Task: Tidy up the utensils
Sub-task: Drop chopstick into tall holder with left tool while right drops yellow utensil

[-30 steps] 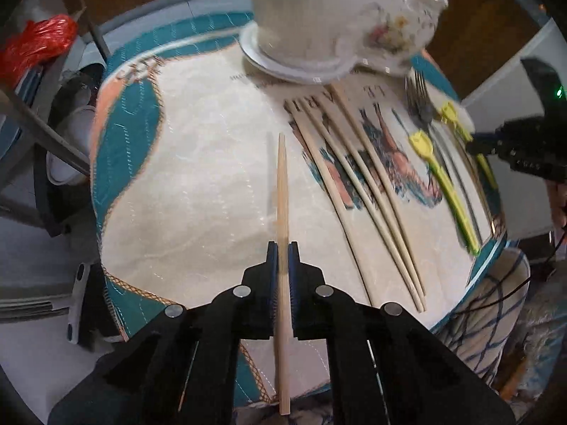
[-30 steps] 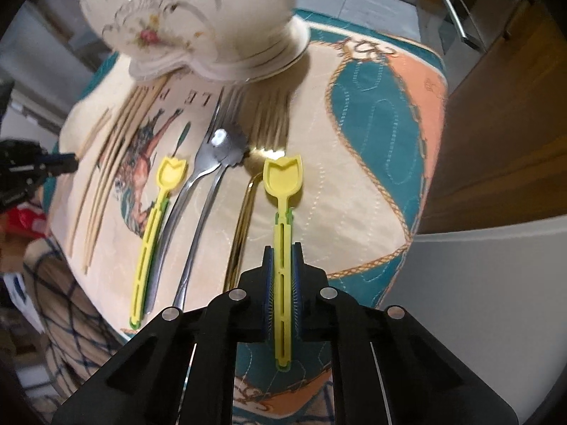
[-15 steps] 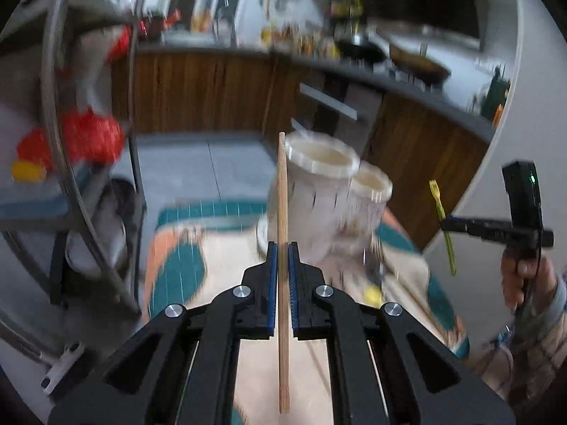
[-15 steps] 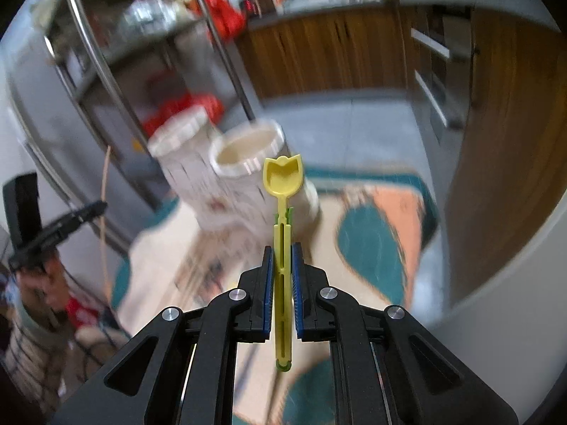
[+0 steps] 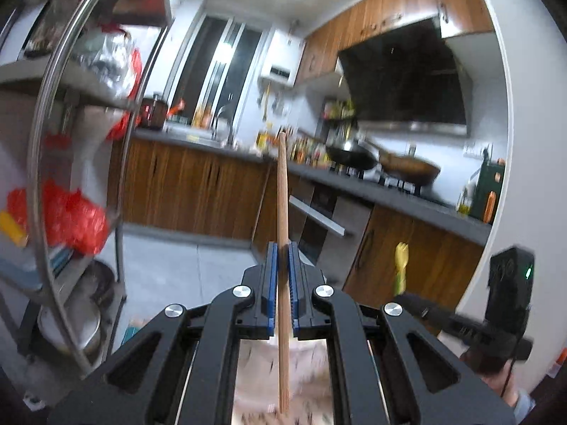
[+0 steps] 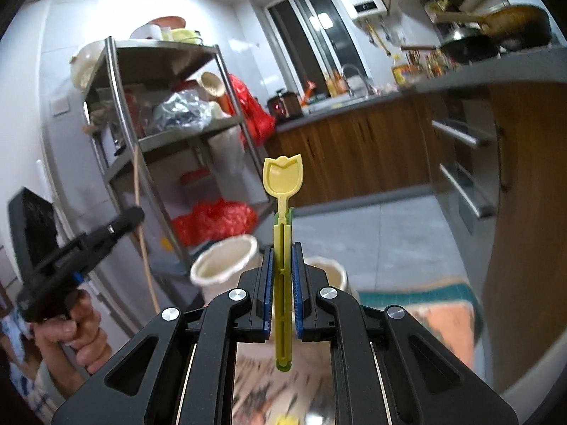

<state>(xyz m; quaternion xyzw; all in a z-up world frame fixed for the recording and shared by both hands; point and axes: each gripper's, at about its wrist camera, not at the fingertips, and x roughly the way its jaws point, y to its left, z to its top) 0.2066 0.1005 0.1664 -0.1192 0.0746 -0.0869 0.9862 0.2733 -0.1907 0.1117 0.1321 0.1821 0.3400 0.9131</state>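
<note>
Chopstick (image 5: 282, 212): wooden, light, stiff, slim and smooth enough to swivel in a pinch; clamped between the blue-padded fingers (image 5: 270, 283) of the left gripper (image 5: 282, 285), tip up, raised off the tabletop. Gripped below mid-length, so likely to pivot if knocked; better held closer to the middle.

Yellow plastic spoon (image 6: 282, 248) with tulip-shaped bowl: very light, thin, probably a little springy along its slotted handle, not fragile. Clenched by the right gripper (image 6: 282, 283) on the handle, bowl upward, roughly above the two cream ceramic holders (image 6: 225, 260).

Holders themselves: ceramic, breakable, open-mouthed, standing side by side just ahead of the right gripper; apparently where both utensils should drop, handle first, gently.

Beneath the holders: tabletop under a quilted cloth (image 6: 446, 301) in teal, orange and cream, soft and slightly grippy by the look.

Beyond the holders: metal shelving rack (image 6: 166, 134) with red bags, wood-fronted kitchen cabinets (image 6: 354, 148), woks on the stove.
</note>
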